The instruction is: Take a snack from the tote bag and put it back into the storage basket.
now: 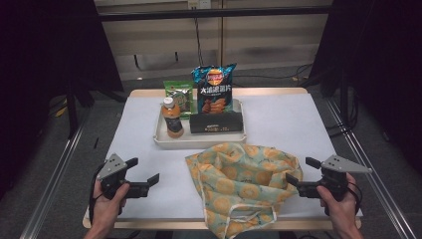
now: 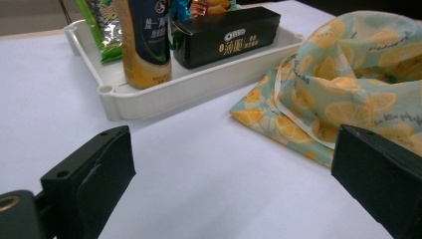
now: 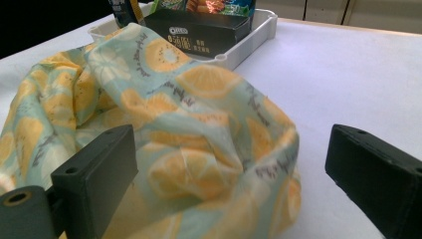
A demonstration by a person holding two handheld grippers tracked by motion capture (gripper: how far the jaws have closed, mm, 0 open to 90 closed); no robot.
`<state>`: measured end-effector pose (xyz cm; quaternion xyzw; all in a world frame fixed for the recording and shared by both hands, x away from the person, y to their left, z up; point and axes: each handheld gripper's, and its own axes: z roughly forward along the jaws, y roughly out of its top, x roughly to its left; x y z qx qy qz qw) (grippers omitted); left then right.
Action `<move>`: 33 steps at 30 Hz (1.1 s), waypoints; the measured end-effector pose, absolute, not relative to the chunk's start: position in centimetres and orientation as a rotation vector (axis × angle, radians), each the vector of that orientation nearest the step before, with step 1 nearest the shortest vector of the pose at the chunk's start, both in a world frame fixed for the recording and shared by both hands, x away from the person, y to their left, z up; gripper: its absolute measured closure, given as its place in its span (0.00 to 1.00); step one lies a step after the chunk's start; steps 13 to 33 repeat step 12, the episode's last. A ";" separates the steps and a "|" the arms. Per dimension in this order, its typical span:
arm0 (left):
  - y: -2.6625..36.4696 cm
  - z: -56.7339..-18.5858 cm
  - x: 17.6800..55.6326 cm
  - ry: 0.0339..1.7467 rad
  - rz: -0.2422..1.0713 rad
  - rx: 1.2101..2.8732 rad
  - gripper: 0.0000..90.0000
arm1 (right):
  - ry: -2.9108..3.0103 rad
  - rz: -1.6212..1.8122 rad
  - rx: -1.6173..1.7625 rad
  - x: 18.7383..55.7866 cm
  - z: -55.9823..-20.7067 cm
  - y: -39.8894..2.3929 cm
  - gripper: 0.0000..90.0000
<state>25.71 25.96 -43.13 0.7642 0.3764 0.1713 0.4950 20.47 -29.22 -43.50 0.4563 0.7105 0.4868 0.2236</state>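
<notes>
Here, the big white table (image 1: 278,124) has a soft bag with orange fruit pictures (image 1: 244,184) lying crumpled near the front, just in front of the white tray (image 1: 199,142) of snacks. The right gripper (image 1: 301,173) sits just beside the bag's right edge with its jaws wide apart, holding nothing. The left gripper (image 1: 144,171) is off to the bag's left, also wide open and empty.

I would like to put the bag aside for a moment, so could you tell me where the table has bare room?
Free: the strip left of the tray, the wide patch right of it, and the area between the left gripper and the bag. Crowded: the tray itself, and the front middle under the bag.
</notes>
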 end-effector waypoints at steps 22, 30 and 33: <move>26.7 -44.1 24.0 0.893 0.446 1.835 0.02 | 1.900 1.358 1.292 19.5 -43.9 -30.2 0.06; 26.7 -44.1 24.0 0.893 0.446 1.835 0.02 | 1.900 1.358 1.292 19.5 -43.9 -30.2 0.06; 26.7 -44.1 24.0 0.893 0.446 1.835 0.02 | 1.900 1.358 1.292 19.5 -43.9 -30.2 0.06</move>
